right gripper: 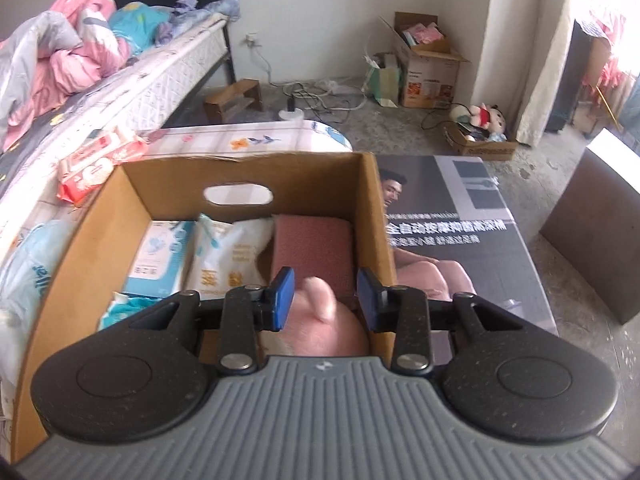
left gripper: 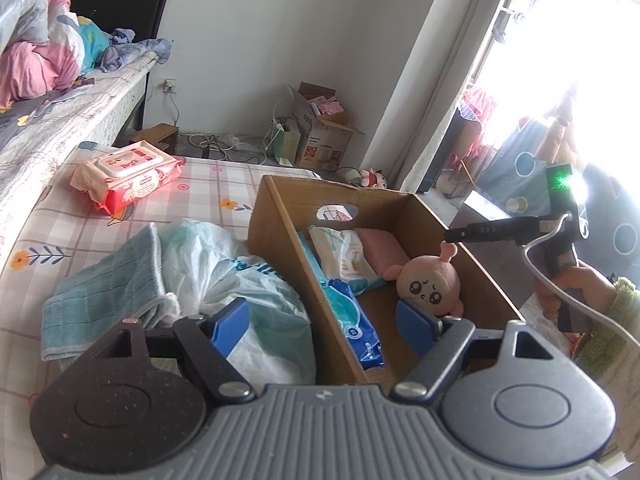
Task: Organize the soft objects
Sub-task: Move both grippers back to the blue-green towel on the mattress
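A cardboard box [left gripper: 280,216] stands on the flowered sheet. A pink plush toy [left gripper: 430,284] sits inside it beside a folded pink cloth [left gripper: 380,250], a white wipes pack [left gripper: 344,256] and a blue pack [left gripper: 352,320]. My left gripper [left gripper: 324,320] is open and wide, hovering over the box's near wall, with nothing in it. In the right wrist view my right gripper [right gripper: 324,300] is over the box [right gripper: 372,208], open, with the plush [right gripper: 320,320] between its pads but not pressed. A teal cloth [left gripper: 108,288] and a white plastic bag [left gripper: 224,272] lie left of the box.
A red wipes pack [left gripper: 128,176] lies at the sheet's far left. A bed with pink bedding [left gripper: 36,68] is behind it. On the floor are an open carton [left gripper: 320,128], cables and a small doll [left gripper: 372,178]. A large printed board [right gripper: 460,232] lies right of the box.
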### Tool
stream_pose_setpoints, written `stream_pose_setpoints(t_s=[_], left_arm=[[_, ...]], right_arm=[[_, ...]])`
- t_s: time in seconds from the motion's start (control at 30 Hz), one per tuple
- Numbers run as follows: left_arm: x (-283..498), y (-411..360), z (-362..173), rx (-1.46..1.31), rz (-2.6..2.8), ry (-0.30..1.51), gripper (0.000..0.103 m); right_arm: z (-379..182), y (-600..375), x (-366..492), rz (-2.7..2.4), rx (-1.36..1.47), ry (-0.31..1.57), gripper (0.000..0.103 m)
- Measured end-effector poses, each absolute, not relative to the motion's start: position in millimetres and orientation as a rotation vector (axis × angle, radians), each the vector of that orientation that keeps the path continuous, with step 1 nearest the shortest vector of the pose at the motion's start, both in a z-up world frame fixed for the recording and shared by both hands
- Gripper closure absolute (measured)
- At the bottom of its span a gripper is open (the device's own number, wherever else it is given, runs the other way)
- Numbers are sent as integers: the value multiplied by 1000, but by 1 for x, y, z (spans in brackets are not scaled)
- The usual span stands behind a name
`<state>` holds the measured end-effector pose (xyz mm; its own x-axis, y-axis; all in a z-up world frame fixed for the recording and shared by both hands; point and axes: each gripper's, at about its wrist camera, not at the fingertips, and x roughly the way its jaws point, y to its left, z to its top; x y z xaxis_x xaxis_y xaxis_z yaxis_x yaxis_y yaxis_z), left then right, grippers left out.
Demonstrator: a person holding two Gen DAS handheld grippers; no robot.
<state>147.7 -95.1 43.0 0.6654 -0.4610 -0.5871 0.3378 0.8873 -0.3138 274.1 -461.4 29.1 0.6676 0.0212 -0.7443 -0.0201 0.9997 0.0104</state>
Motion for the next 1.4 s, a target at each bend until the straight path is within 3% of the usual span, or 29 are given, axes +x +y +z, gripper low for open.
stream_pose_setpoints(t_s=[0.23, 0.37, 0.7, 0.9, 1.13, 1.4], left_arm=[[123, -57, 36, -143, -346, 708, 20], [112, -27, 27, -135, -266, 729, 20], [111, 25, 11, -186, -159, 732, 20], [136, 56, 0, -258, -99, 743, 32], [199, 96, -30, -481, -76, 896, 48], [243, 109, -62, -621, -132, 1047, 48]], right_arm=[[34, -440, 272, 106, 196, 864, 68], [30, -419, 262, 240, 374, 915, 60], [60, -307, 244, 497, 377, 961, 59], [69, -238, 257, 617, 377, 1028, 59], [47, -172, 301, 607, 372, 1141, 59], [21, -130, 344, 518, 223, 1222, 62]])
